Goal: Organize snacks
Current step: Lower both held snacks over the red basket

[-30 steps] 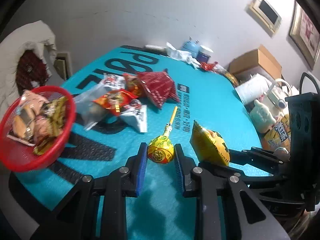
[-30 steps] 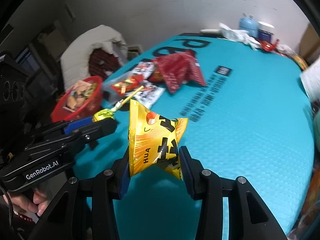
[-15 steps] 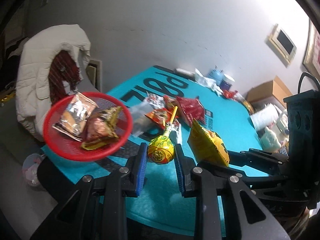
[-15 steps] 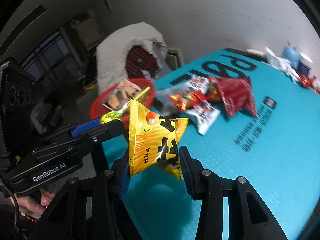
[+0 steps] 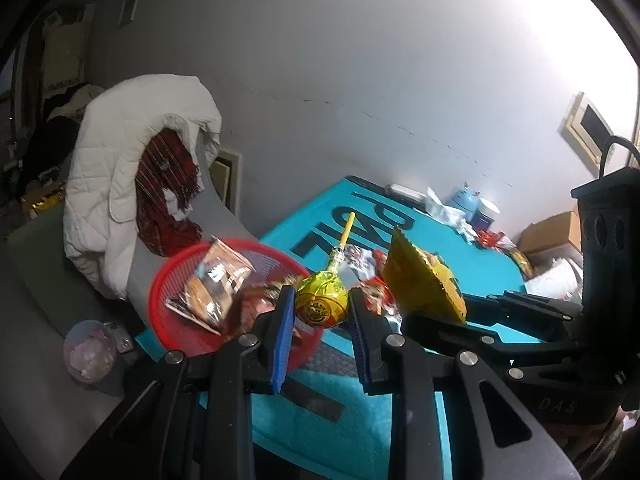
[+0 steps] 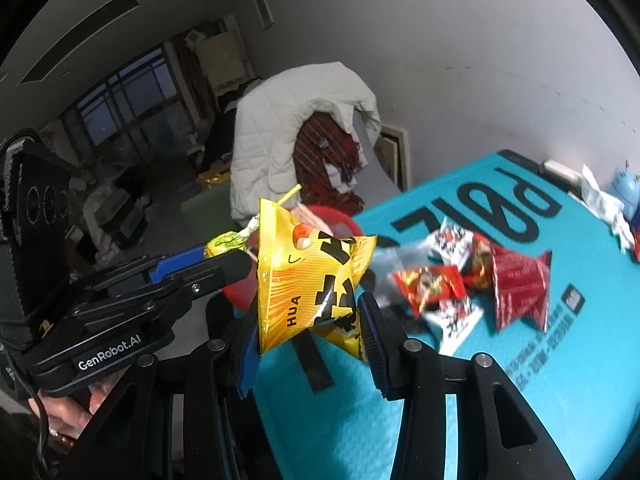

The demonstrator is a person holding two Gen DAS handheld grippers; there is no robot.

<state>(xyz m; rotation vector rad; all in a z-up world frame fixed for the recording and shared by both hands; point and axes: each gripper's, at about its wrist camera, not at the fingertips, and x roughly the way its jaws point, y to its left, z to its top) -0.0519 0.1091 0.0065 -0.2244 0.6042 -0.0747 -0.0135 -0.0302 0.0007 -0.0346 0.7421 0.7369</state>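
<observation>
Carrying both snacks toward the red mesh plastic basket [image 5: 168, 292]: from the left wrist, your left gripper [image 5: 320, 312] pinches the yellow-wrapped round lollipop [image 5: 320, 304] above its rim, and from the right wrist, your right gripper [image 6: 308, 320] clamps the crinkly yellow foil snack packet [image 6: 308, 280] beside it over the teal mat [image 6: 500, 380], so next, likely, centre each over the basket before letting go.

"GenRobot.AI" stands in white on the left tool's [image 6: 224, 246] black body. "HUA" runs in black up the yellow snack bag [image 6: 308, 280], beside large black characters. "DAS" is embossed on the right tool's [image 5: 436, 304] housing. Big black letters cross the teal counter [image 6: 540, 360], upside down; its small print is unreadable.
</observation>
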